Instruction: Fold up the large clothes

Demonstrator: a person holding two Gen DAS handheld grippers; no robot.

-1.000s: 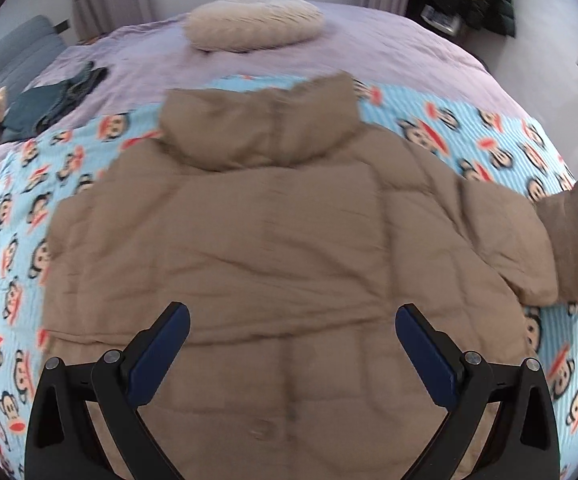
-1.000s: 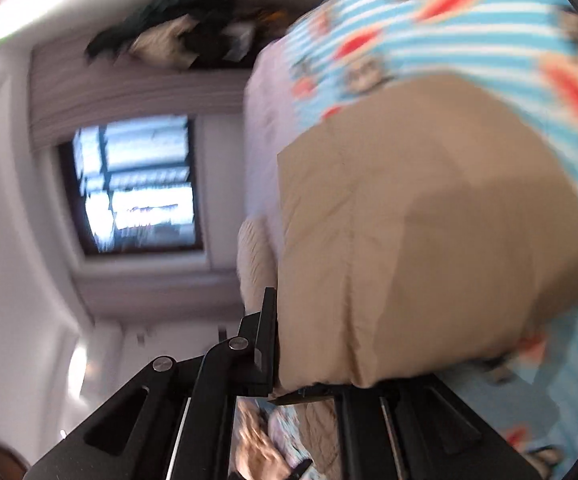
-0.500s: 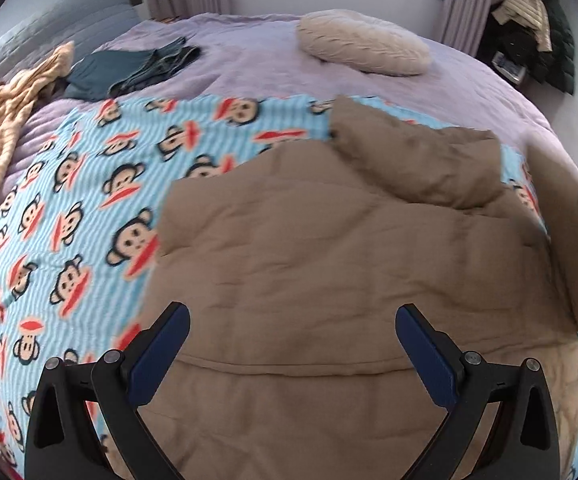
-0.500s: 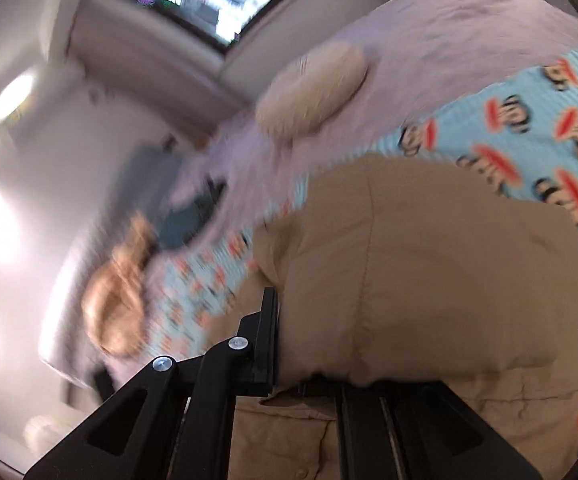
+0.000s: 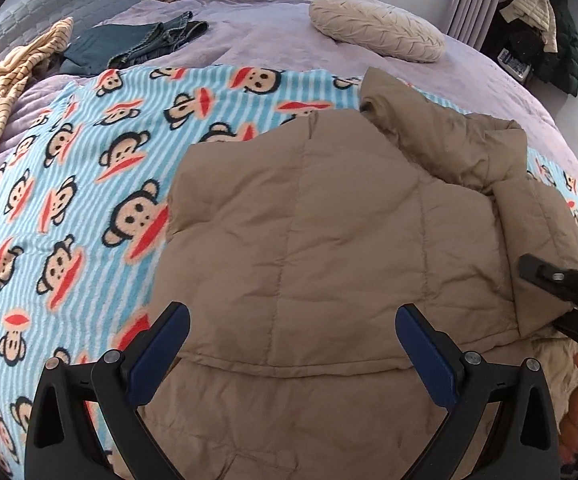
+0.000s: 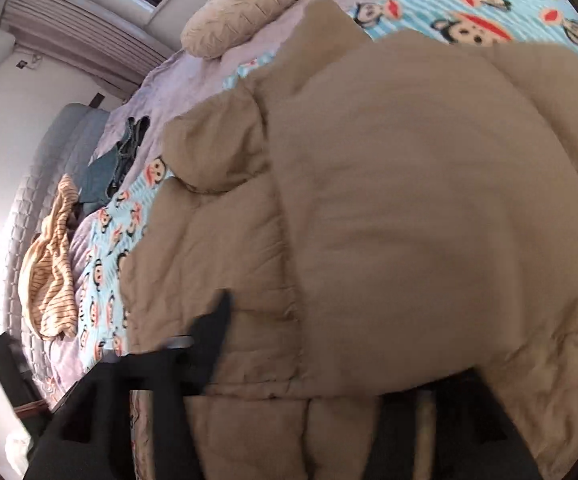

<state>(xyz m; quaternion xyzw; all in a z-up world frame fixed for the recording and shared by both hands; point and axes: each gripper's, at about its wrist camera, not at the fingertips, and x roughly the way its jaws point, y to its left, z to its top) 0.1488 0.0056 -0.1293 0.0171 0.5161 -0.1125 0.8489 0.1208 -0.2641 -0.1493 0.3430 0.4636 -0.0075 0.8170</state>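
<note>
A tan puffer jacket point(image 5: 329, 220) lies back up on a monkey-print blanket point(image 5: 69, 200) on the bed. Its right sleeve point(image 5: 541, 232) is folded inward over the body. My left gripper point(image 5: 291, 316) hovers open above the jacket's lower back, with nothing between its blue pads. In the right wrist view the folded sleeve point(image 6: 429, 200) fills the frame and drapes over my right gripper point(image 6: 329, 368). Its jaws are opening: the left finger point(image 6: 213, 340) stands clear of the sleeve and the other is hidden under the fabric. The jacket's collar point(image 6: 217, 140) bunches at the far end.
A cream pillow point(image 5: 377, 26) lies at the head of the purple bedspread. Folded jeans point(image 5: 137, 42) and a striped yellow garment point(image 5: 1, 92) sit at the far left. Dark coats point(image 5: 541, 28) hang beyond the bed's right side. A person's hand point(image 5: 577, 412) shows at the lower right.
My right gripper swung the sleeve across onto the jacket body, rolled level, and its jaws parted. My left gripper shifted toward the jacket's left side and stayed open.
</note>
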